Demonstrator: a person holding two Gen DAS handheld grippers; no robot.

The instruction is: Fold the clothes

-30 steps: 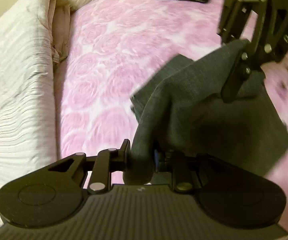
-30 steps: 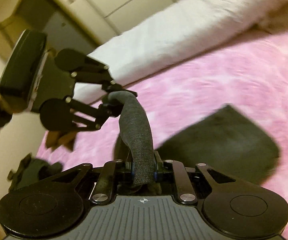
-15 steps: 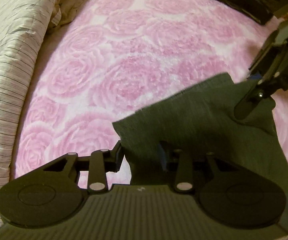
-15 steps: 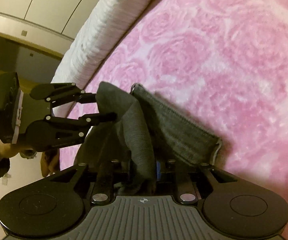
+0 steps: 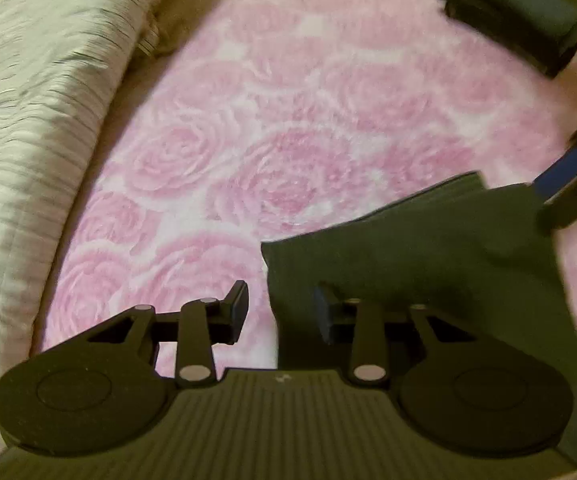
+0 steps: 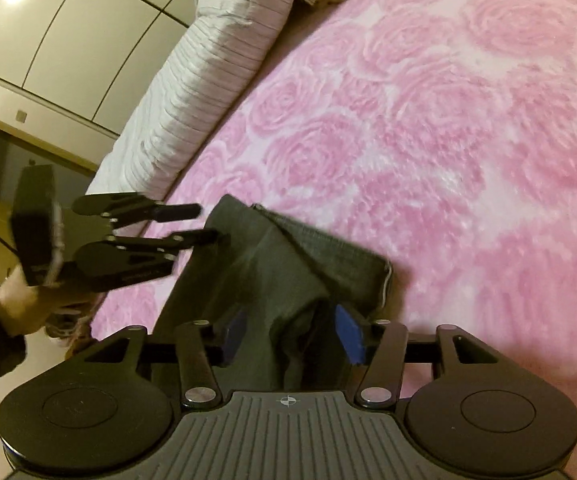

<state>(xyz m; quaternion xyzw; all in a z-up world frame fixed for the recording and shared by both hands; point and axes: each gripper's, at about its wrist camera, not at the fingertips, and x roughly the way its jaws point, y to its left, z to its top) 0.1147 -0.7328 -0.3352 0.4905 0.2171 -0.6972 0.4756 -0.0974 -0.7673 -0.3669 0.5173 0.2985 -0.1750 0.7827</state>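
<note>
Two grippers work over one dark grey garment (image 5: 428, 252), which lies on the pink rose-patterned blanket (image 5: 288, 120) of a bed.

**Done, as far as the views show**
- The garment lies doubled: in the right wrist view an upper layer sits over a lower layer whose stitched hem (image 6: 384, 280) shows at the right edge.
- The fold appears laid down. In the left wrist view the cloth lies flat, with a clean corner just ahead of the fingers.
- A stack of dark folded clothes (image 5: 520, 28) sits at the far side of the bed, well apart from the garment. This suggests earlier items are finished.

**Gripper state**
- Left gripper (image 5: 280, 312): fingers spread. The garment's left edge lies under the gap, and the pads do not press on it. It is released.
- Right gripper (image 6: 292, 332): jaws opening. A ridge of cloth stands between the blue pads (image 6: 348, 332), which no longer pinch it.
- The person's hand (image 6: 28, 300) carries the left gripper beside the garment's far corner.

**Left to do (judgement)**
- Both grippers need to clear the cloth without dragging it.
- The raised ridge near the right gripper probably needs smoothing.
- Whether another fold is required cannot be told; the garment already looks compact.
- The piece likely then goes to the folded stack.

A striped white duvet (image 5: 20, 120) borders the blanket and is not involved.
</note>
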